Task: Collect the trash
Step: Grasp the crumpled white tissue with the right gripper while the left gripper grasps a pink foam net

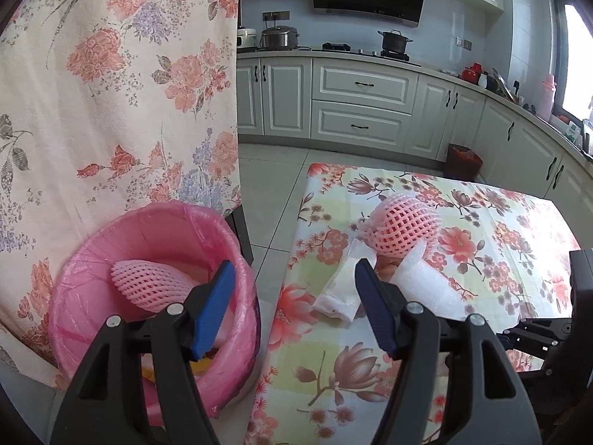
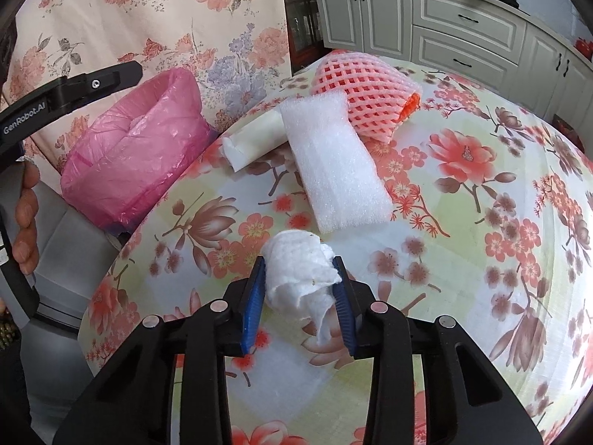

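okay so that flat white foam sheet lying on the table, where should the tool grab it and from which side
Probably across the narrow width of the white foam sheet, at its near end beside the crumpled tissue. It lies flat, long and thin, so come from above with a finger on each long edge. Its far end lies against the pink foam net and the white roll, leaving less room there.

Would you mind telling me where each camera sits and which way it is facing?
Left wrist: on the left gripper, open, looking past the pink-lined bin and table toward kitchen cabinets; the right gripper's frame shows at right.
Right wrist: on the right gripper, angled down, shut on a crumpled tissue; a hand shows at left.
Shared: bin, white foam sheet, pink foam net.
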The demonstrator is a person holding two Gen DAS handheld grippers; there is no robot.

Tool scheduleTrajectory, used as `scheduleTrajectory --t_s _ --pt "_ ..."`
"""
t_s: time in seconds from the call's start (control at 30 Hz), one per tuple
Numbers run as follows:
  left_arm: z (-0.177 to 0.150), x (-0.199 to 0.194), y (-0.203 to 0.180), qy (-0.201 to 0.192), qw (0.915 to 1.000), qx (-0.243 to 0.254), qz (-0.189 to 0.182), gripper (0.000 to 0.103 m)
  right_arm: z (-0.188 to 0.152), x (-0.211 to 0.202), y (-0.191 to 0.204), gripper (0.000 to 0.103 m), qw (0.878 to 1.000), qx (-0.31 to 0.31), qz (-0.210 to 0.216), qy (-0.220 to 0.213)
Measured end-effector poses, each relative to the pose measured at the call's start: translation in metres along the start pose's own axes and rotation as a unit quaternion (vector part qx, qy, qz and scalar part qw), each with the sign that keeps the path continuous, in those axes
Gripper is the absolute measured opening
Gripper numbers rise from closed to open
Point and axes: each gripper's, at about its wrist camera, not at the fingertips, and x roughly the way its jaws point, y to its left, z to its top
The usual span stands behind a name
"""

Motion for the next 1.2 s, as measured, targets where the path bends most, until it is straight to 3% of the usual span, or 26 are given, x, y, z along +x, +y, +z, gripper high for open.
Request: scheduleTrajectory --t_s 0.3,0.63,0.9,1.1,1.2 --pt "0.013 0.027 -0.024 0.007 0.9998 0.004 -0.021 0.070 0.022 -0.027 -0.022 0.035 0.999 0.012 -0.010 -0.038" --pt "0.031 0.065 -0.058 0.031 0.9969 0.001 -0.073 0.072 0.051 -0.038 -0.057 0.035 0.997 0.024 -0.030 -0.067" --pt "0.047 0.113 -0.082 0.069 0.9916 0.001 -0.109 0.072 0.064 -0.038 -0.077 0.035 0.996 0.032 -0.034 -0.075" --pt "0.051 0.153 -0.094 0.121 0.9844 -0.003 -0.128 0.070 0.069 -0.039 -0.086 0.035 0.995 0.037 -0.038 -0.080" --pt "0.047 0.168 -0.097 0.148 0.9800 -0.003 -0.133 0.049 0.071 -0.040 -0.089 0.035 0.995 0.036 -0.040 -0.082"
